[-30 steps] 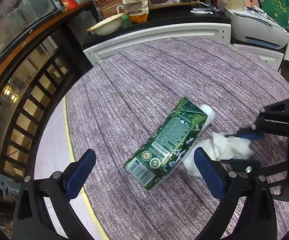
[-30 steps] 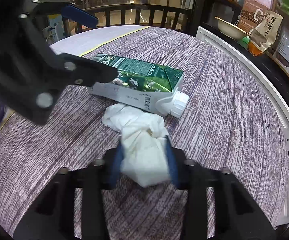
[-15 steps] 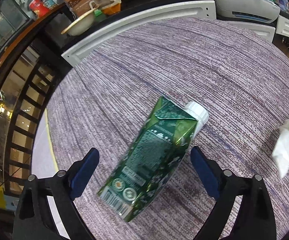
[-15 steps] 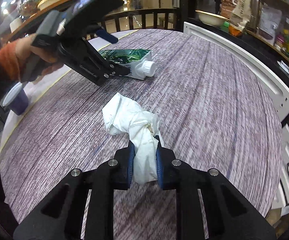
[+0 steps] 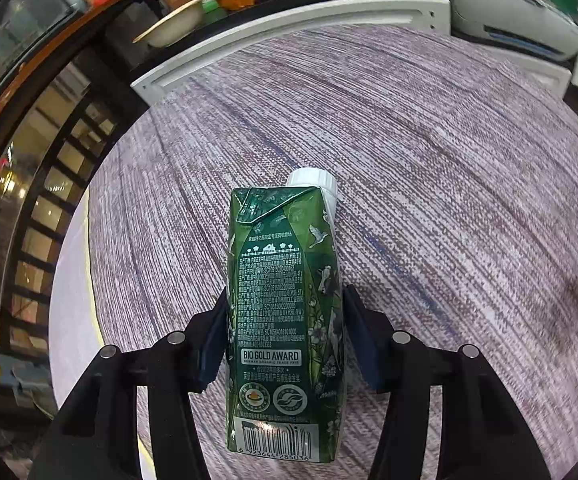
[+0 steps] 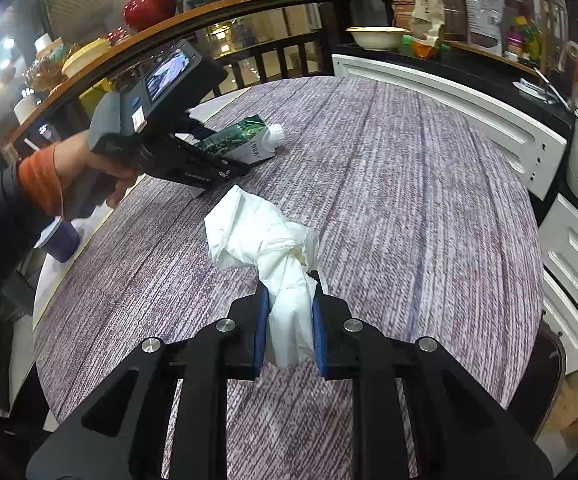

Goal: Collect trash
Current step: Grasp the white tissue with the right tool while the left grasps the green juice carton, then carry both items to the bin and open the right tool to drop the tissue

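While the left gripper [image 5: 285, 336] clamps the green carton [image 5: 285, 312] from both sides, its blue-padded fingers [image 5: 211, 344] press flat against the carton's long walls, with the barcode end nearest the camera and the white screw cap [image 5: 315, 184] pointing away. From the right wrist view the same carton [image 6: 241, 140] lies low over the purple woven bench [image 6: 389, 208], cap [image 6: 275, 134] toward the white cabinet edge [image 6: 449, 108]; whether it is touching the bench surface or just lifted cannot be told, since the left gripper [image 6: 205, 148] hides its near end. A hand [image 6: 89, 172] in an orange cuff holds that tool by its grip. The right gripper [image 6: 289, 328] is closed on a crumpled white tissue [image 6: 273, 248], whose lower part is squeezed between the two blue pads while the looser bulk fans out ahead of the fingers (it appears to hang clear of the bench). A purple cup [image 6: 59, 238] stands at the bench's left edge, near the hand. Behind, a pale bowl [image 6: 377, 36] sits on the dark counter, well apart from both pieces of trash.
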`<action>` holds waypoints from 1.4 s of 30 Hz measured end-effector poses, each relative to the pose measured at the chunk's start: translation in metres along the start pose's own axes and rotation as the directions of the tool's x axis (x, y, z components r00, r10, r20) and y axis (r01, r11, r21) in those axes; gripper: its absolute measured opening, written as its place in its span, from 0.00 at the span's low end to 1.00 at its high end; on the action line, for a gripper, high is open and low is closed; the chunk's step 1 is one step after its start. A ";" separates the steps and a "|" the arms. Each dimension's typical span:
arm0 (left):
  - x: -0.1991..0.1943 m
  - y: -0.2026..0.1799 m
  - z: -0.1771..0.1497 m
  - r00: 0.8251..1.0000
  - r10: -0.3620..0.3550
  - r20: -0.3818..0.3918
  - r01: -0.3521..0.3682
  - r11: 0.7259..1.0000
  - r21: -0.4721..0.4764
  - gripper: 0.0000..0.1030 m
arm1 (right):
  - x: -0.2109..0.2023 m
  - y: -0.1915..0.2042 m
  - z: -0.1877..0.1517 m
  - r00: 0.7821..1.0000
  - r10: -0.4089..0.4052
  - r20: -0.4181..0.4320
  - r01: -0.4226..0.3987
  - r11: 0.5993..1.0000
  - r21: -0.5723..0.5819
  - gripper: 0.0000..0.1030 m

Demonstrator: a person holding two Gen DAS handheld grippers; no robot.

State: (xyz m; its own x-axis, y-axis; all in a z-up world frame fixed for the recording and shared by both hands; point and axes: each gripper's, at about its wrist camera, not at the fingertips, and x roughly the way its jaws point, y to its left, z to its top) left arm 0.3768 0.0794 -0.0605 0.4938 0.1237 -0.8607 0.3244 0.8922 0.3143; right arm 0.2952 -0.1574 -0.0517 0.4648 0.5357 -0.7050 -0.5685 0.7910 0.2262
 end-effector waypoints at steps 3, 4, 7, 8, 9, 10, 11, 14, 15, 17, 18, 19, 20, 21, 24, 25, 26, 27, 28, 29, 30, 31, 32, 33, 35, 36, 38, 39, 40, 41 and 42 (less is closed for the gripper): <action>-0.005 -0.006 -0.005 1.000 0.002 0.022 -0.001 0.998 -0.063 0.52 | -0.011 -0.006 -0.009 1.000 -0.022 0.016 0.022 1.000 0.021 0.19; -0.008 -0.009 -0.008 0.999 0.003 0.038 0.000 0.997 -0.081 0.51 | -0.015 -0.008 -0.013 0.999 -0.030 0.021 0.030 0.999 0.023 0.19; -0.017 -0.012 -0.013 0.997 0.001 0.073 0.008 0.991 -0.134 0.47 | -0.029 -0.013 -0.024 0.997 -0.060 0.039 0.059 0.998 0.032 0.19; -0.022 -0.013 -0.014 0.996 -0.011 0.086 0.025 0.987 -0.159 0.47 | -0.033 -0.016 -0.027 0.997 -0.066 0.043 0.064 0.997 0.037 0.19; -0.025 -0.014 -0.015 0.995 -0.021 0.096 0.038 0.984 -0.172 0.47 | -0.037 -0.019 -0.030 0.996 -0.073 0.050 0.071 0.997 0.043 0.19; -0.030 -0.020 -0.018 0.993 -0.024 0.115 0.044 0.983 -0.179 0.47 | -0.041 -0.022 -0.033 0.995 -0.081 0.056 0.078 0.996 0.049 0.19; -0.032 -0.023 -0.019 0.992 -0.016 0.126 0.038 0.984 -0.175 0.47 | -0.045 -0.025 -0.038 0.994 -0.086 0.060 0.083 0.995 0.057 0.19; -0.039 -0.037 -0.025 0.987 -0.007 0.161 0.036 0.983 -0.178 0.47 | -0.054 -0.036 -0.050 0.993 -0.093 0.070 0.086 0.992 0.094 0.19; -0.041 -0.038 -0.026 0.985 -0.013 0.171 0.046 0.981 -0.187 0.47 | -0.058 -0.040 -0.055 0.992 -0.098 0.074 0.089 0.990 0.110 0.19; -0.049 -0.045 -0.030 0.980 -0.035 0.198 0.077 0.975 -0.210 0.47 | -0.064 -0.045 -0.062 0.992 -0.104 0.078 0.093 0.987 0.128 0.19; -0.053 -0.050 -0.031 0.977 -0.039 0.210 0.083 0.975 -0.208 0.47 | -0.068 -0.049 -0.066 0.990 -0.111 0.082 0.098 0.985 0.141 0.19; -0.059 -0.056 -0.032 0.973 -0.046 0.225 0.093 0.975 -0.201 0.47 | -0.072 -0.053 -0.070 0.989 -0.118 0.086 0.104 0.983 0.154 0.19; -0.064 -0.060 -0.033 0.970 -0.055 0.237 0.103 0.975 -0.196 0.47 | -0.075 -0.056 -0.073 0.988 -0.124 0.089 0.109 0.981 0.163 0.19; -0.069 -0.066 -0.034 0.966 -0.063 0.250 0.113 0.974 -0.194 0.47 | -0.079 -0.060 -0.077 0.986 -0.135 0.093 0.117 0.977 0.177 0.19; -0.083 -0.078 -0.036 0.952 -0.096 0.289 0.158 0.967 -0.198 0.47 | -0.091 -0.072 -0.089 0.982 -0.161 0.102 0.135 0.966 0.220 0.19; -0.088 -0.083 -0.037 0.948 -0.102 0.303 0.168 0.966 -0.198 0.47 | -0.095 -0.076 -0.093 0.980 -0.169 0.106 0.140 0.962 0.234 0.19; -0.092 -0.087 -0.038 0.942 -0.111 0.315 0.180 0.964 -0.198 0.47 | -0.100 -0.081 -0.097 0.978 -0.180 0.109 0.148 0.957 0.248 0.19; -0.097 -0.093 -0.039 0.935 -0.128 0.331 0.201 0.960 -0.196 0.47 | -0.103 -0.083 -0.100 0.975 -0.190 0.111 0.156 0.953 0.259 0.19; -0.100 -0.097 -0.040 0.929 -0.138 0.342 0.214 0.957 -0.195 0.47 | -0.107 -0.087 -0.105 0.973 -0.203 0.113 0.167 0.948 0.270 0.19; -0.104 -0.102 -0.041 0.923 -0.148 0.355 0.228 0.954 -0.194 0.47 | -0.111 -0.092 -0.110 0.969 -0.221 0.113 0.182 0.942 0.283 0.19; -0.109 -0.110 -0.042 0.916 -0.163 0.367 0.245 0.951 -0.190 0.47 | -0.115 -0.097 -0.114 0.965 -0.236 0.112 0.195 0.936 0.293 0.19; -0.112 -0.116 -0.043 0.911 -0.173 0.376 0.256 0.949 -0.183 0.47 | -0.117 -0.100 -0.118 0.962 -0.251 0.111 0.208 0.930 0.302 0.19; -0.116 -0.124 -0.044 0.903 -0.182 0.388 0.265 0.949 -0.173 0.47 | -0.121 -0.104 -0.123 0.957 -0.267 0.108 0.223 0.924 0.312 0.19; -0.121 -0.133 -0.045 0.897 -0.190 0.399 0.273 0.949 -0.160 0.47 | -0.123 -0.110 -0.127 0.953 -0.286 0.101 0.241 0.916 0.320 0.19; -0.127 -0.148 -0.044 0.885 -0.221 0.411 0.297 0.945 -0.133 0.47 | -0.124 -0.120 -0.135 0.939 -0.335 0.078 0.291 0.896 0.336 0.19; -0.130 -0.156 -0.043 0.878 -0.234 0.417 0.309 0.943 -0.122 0.47 | -0.123 -0.126 -0.139 0.932 -0.357 0.060 0.317 0.884 0.345 0.19; -0.136 -0.168 -0.042 0.867 -0.256 0.428 0.329 0.939 -0.103 0.47 | -0.118 -0.139 -0.148 0.929 -0.369 0.032 0.331 0.867 0.373 0.19; -0.139 -0.173 -0.040 0.860 -0.269 0.433 0.340 0.936 -0.094 0.47 | -0.114 -0.145 -0.152 0.928 -0.373 0.019 0.337 0.859 0.385 0.19; -0.141 -0.179 -0.038 0.854 -0.283 0.437 0.353 0.932 -0.085 0.47 | -0.111 -0.149 -0.155 0.925 -0.380 0.009 0.347 0.852 0.391 0.19; -0.142 -0.185 -0.036 0.848 -0.294 0.440 0.361 0.929 -0.076 0.47 | -0.108 -0.155 -0.159 0.920 -0.393 -0.003 0.362 0.843 0.397 0.19; -0.143 -0.189 -0.035 0.846 -0.301 0.441 0.366 0.928 -0.068 0.47 | -0.101 -0.163 -0.163 0.912 -0.409 -0.024 0.383 0.831 0.404 0.19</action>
State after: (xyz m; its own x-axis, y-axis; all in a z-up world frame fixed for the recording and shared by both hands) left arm 0.2164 -0.0921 -0.0106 0.6760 -0.3553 -0.6456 0.4266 0.9030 -0.0503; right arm 0.2302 -0.3882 -0.1270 0.6407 0.1579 -0.7514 -0.0197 0.9817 0.1895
